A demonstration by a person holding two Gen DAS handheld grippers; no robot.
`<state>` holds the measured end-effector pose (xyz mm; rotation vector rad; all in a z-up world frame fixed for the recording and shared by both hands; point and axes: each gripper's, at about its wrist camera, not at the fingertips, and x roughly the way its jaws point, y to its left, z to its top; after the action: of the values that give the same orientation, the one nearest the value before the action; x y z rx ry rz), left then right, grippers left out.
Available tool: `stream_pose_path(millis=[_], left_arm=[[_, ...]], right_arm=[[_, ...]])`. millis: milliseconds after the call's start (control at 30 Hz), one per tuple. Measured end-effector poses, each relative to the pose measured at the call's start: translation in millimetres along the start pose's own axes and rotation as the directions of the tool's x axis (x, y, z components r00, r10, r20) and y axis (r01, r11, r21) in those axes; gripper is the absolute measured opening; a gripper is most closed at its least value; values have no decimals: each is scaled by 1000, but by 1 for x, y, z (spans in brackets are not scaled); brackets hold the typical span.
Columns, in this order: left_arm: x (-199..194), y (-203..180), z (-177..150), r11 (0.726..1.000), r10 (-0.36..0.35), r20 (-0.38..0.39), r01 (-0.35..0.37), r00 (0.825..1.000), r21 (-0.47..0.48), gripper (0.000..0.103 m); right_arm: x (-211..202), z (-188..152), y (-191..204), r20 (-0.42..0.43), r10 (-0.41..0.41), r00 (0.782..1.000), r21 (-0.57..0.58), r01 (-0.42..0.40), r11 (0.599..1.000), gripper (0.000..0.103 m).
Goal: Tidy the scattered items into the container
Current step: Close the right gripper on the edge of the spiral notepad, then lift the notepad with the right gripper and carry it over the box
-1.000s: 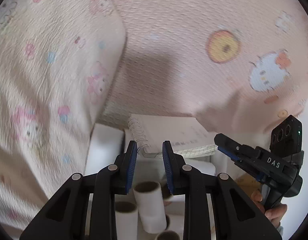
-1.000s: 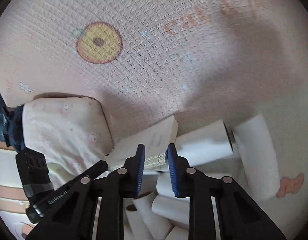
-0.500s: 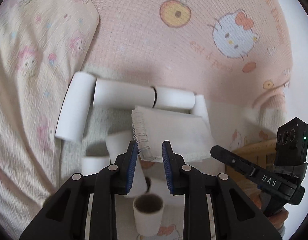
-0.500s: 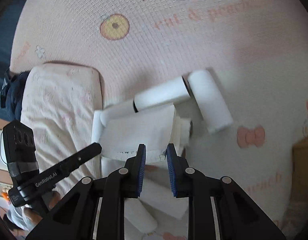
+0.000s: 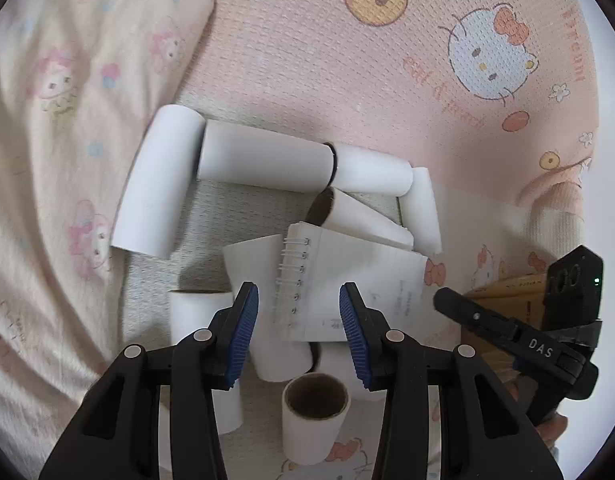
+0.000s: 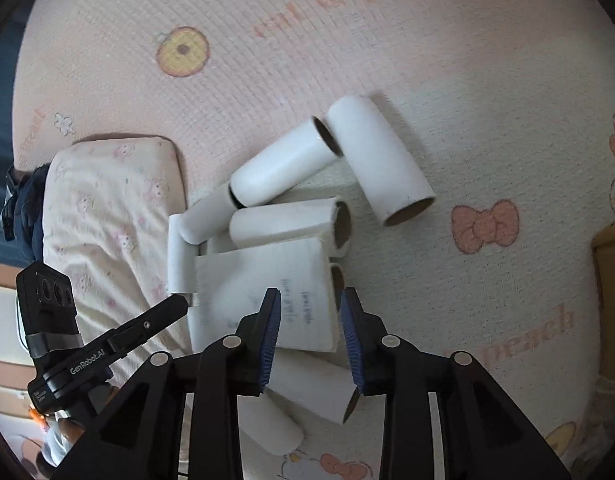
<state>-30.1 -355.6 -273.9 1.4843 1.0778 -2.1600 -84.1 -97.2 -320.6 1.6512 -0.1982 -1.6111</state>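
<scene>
A spiral notebook (image 5: 347, 284) lies on top of a heap of several white cardboard tubes (image 5: 263, 160) on a pink cartoon blanket. It also shows in the right wrist view (image 6: 263, 300), with the tubes (image 6: 379, 160) around it. My left gripper (image 5: 297, 332) is open and empty, above the notebook's spiral edge. My right gripper (image 6: 309, 340) is open and empty, above the notebook's near right corner. An upright tube (image 5: 315, 416) stands just below the left jaws.
A cream pillow (image 5: 67, 160) lies left of the heap, also in the right wrist view (image 6: 107, 208). A brown cardboard box (image 5: 507, 292) sits at the right, its edge showing in the right wrist view (image 6: 611, 280). The other gripper shows in each view (image 5: 519, 340) (image 6: 99, 348).
Both grippers held the notebook shut a second ago. They have opened, the notebook now rests loose on the tubes, and both cameras have pulled back higher.
</scene>
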Motion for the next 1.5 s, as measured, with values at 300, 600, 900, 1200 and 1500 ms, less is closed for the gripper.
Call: stream_pose_path(millis=[300,600,900,1200,1500], left_arm=[[19,-2,16,1000,19,-32,-19,999,17,46],[22,1,10,999,21,-67,-19,998,31,46],[23,-1,15,1000,-16,-72,17,997,20,46],[-1,-28,8,988,31,-24,-27,999,152,46],[-37,-70,-1,964,21,45,-32,999,265,46]], right_arm=[[19,-5,-13,-33,67,997,58,-65,996,31],[39,-9,-12,-48,95,994,50,-93,994,32],[41,-3,-6,-43,90,995,24,-89,996,32],[19,-12,6,-6,88,996,-33,-88,996,32],[-33,-24,18,77,66,995,-69,-61,996,32]])
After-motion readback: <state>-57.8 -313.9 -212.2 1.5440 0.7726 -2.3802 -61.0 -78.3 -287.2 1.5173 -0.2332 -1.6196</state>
